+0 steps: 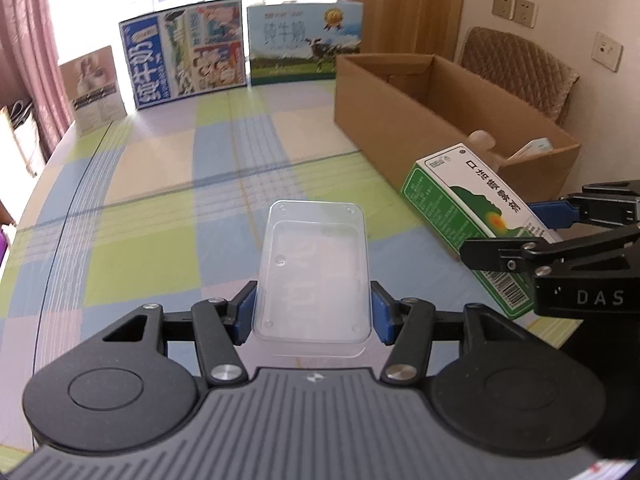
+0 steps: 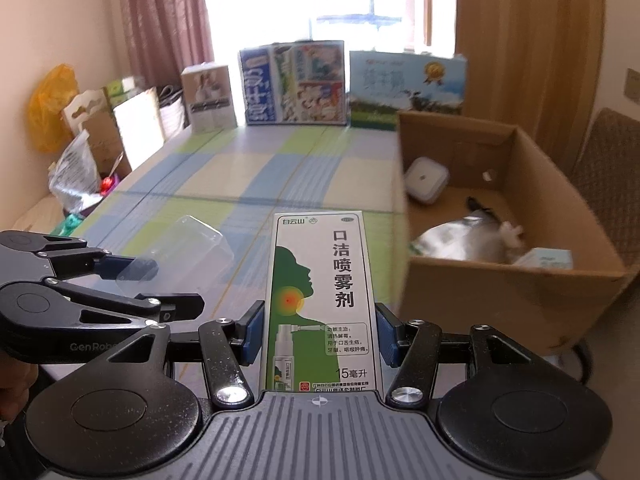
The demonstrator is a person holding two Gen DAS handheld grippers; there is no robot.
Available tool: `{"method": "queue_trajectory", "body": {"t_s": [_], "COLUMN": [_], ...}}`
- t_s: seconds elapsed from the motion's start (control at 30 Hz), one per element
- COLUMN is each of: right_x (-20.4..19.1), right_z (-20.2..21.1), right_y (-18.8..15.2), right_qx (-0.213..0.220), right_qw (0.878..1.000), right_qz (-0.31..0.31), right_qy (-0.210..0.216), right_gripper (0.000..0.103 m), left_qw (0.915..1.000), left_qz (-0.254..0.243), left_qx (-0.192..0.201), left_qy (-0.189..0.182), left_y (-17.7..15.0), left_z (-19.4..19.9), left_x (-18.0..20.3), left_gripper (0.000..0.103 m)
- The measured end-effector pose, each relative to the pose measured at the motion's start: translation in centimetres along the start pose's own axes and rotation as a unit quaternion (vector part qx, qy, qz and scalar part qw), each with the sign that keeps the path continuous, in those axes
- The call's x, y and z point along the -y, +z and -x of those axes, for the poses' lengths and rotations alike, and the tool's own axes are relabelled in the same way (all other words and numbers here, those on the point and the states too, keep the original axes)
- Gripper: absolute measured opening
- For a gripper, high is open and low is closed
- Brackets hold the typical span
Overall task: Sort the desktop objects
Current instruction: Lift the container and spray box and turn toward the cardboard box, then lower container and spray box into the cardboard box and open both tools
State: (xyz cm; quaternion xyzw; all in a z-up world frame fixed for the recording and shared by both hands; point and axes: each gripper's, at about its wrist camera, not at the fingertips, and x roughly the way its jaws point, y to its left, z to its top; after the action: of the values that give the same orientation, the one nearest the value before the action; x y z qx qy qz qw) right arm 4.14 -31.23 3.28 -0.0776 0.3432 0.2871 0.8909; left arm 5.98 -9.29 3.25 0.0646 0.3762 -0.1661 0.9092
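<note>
We've got both loaded: left gripper [image 1: 313, 312] w/ jaws clamped on the clear tray [image 1: 314, 268], right gripper [image 2: 320, 334] w/ jaws clamped on the spray box [image 2: 322, 300], long axis pointing fwd. Carton [image 2: 520, 292] sits ahead-right on the worktop [image 1: 160, 200], nearer our right.

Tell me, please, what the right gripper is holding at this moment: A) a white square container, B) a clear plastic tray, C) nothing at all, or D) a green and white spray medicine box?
D: in the right wrist view the right gripper has its blue pads pressed on both sides of the green and white medicine box, while the clear plastic tray sits in the left gripper.
</note>
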Motion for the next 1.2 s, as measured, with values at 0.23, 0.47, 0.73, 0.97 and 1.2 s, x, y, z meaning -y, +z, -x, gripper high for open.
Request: {"method": "queue_trajectory", "body": {"t_s": [0.23,0.47,0.73,0.97,1.2], "right_x": [2.4,4.5,6.6,8.8,12.1], "right_z": [1.9,3.5,4.6,5.1,4.5], "right_y": [0.3,0.8,0.8,1.7,3.6], "right_qx": [0.018,0.038,0.048,0.061,0.067], "right_qw": [0.999,0.998,0.996,0.993,0.992], "right_qz": [-0.023,-0.043,-0.060,-0.068,-0.067], "right_qy": [-0.020,-0.038,-0.051,-0.069,-0.084], "right_gripper": [0.053,0.053,0.053,0.053,0.053], "left_qw": [0.9995,0.9986,0.9978,0.9965,0.9950], "left_qz": [-0.021,-0.034,-0.041,-0.050,-0.051], "left_qx": [0.015,0.023,0.030,0.039,0.053], "left_qy": [-0.018,-0.034,-0.042,-0.054,-0.068], "left_y": [2.0,3.7,5.1,6.4,9.2], "left_z": [0.3,0.2,0.0,-0.3,-1.6], "left_x": [2.6,4.6,6.0,7.4,9.0], "left_gripper": [0.052,0.052,0.052,0.052,0.052]}}
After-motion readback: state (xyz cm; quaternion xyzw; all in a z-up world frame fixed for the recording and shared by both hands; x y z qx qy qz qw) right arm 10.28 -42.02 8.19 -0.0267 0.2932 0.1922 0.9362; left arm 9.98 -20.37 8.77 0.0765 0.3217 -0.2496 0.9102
